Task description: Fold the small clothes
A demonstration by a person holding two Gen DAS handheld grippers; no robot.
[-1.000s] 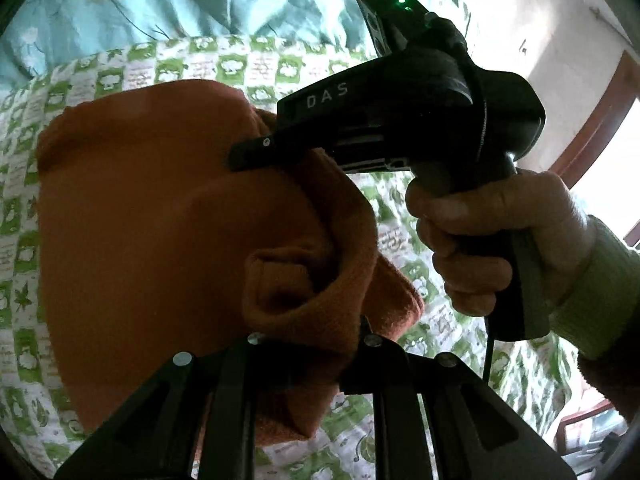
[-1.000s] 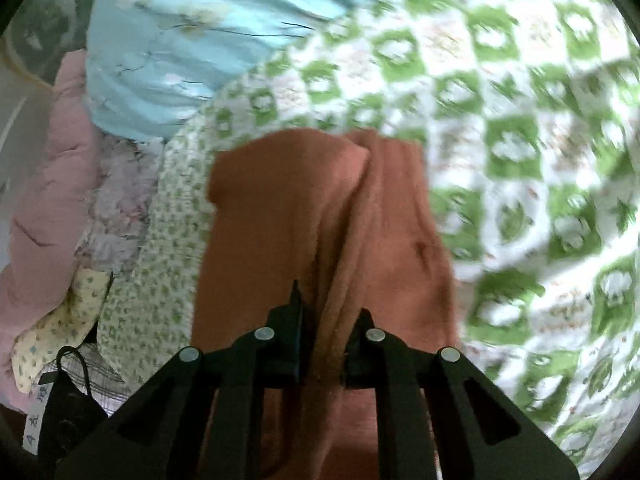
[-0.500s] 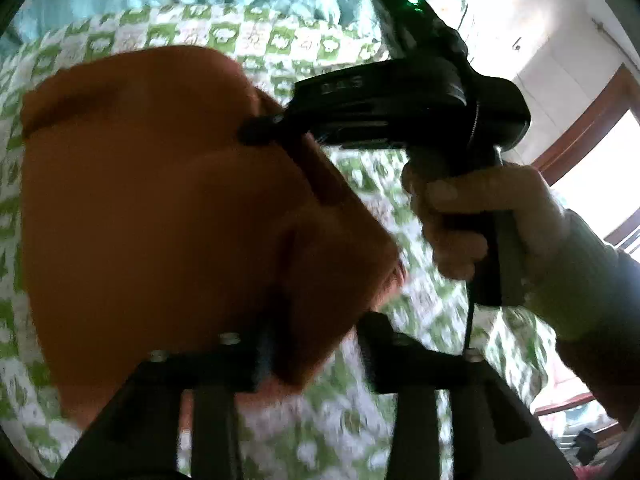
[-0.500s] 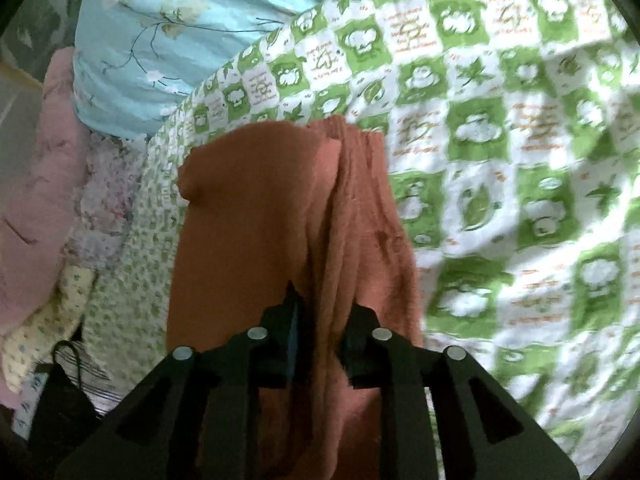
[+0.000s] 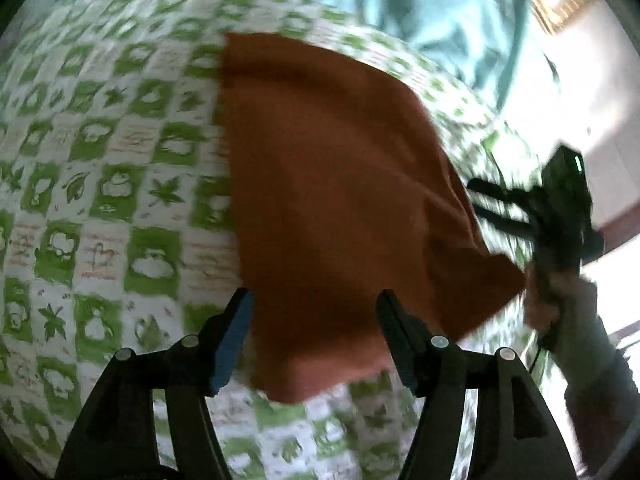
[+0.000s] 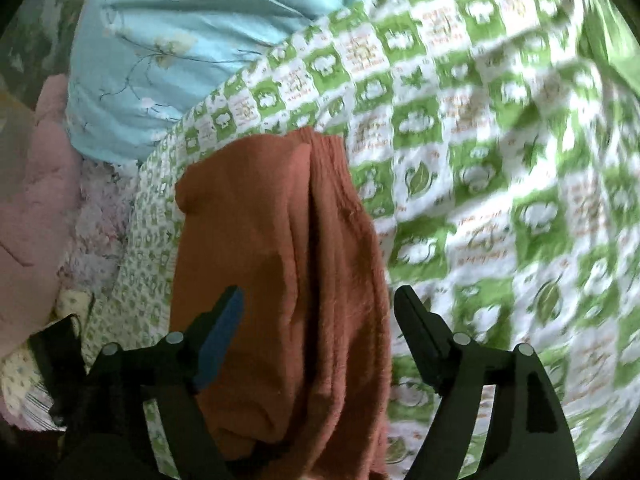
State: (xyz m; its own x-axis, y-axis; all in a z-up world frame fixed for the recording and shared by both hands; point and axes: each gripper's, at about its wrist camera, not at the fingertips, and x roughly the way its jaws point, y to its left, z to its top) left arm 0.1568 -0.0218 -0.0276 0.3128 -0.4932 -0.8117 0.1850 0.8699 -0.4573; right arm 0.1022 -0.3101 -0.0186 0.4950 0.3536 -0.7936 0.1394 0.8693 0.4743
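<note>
Garment (image 5: 344,208) between spread left gripper (image 5: 314,300)

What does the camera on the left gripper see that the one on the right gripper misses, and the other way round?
Only the left wrist view shows the other, right gripper off to the side, held in the person's hand beside the cloth's corner. Only the right wrist view shows the pink quilted bedding and the flower print on the light blue sheet. Both show the rust-orange knit garment lying on the green-and-white checked bedspread, with that camera's own gripper open over it.
</note>
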